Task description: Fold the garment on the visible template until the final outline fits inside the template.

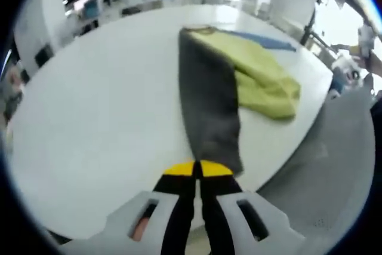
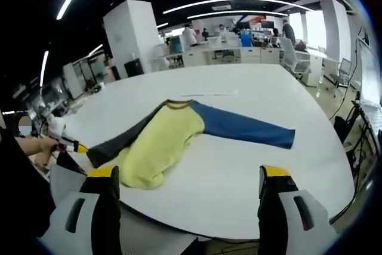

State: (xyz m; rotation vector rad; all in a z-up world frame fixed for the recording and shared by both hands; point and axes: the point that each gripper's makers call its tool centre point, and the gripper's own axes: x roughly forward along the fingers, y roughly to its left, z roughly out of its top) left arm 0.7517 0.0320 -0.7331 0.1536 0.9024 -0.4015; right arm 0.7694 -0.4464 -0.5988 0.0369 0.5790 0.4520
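Garment (image 2: 161, 141) lay crumpled near the surface (image 2: 250, 94) front edge, yellow body bunched, blue sleeve (image 2: 245, 128) stretched out flat. Left claw (image 1: 197, 170) was clamped on the grey sleeve (image 1: 209, 100) cuff at the edge. Right claw (image 2: 190, 186) had jaws apart w/ nothing between them.

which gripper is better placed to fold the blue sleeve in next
Right, probably. The right gripper is open and empty, facing the blue sleeve spread flat on the table. The left gripper is shut on the grey sleeve.
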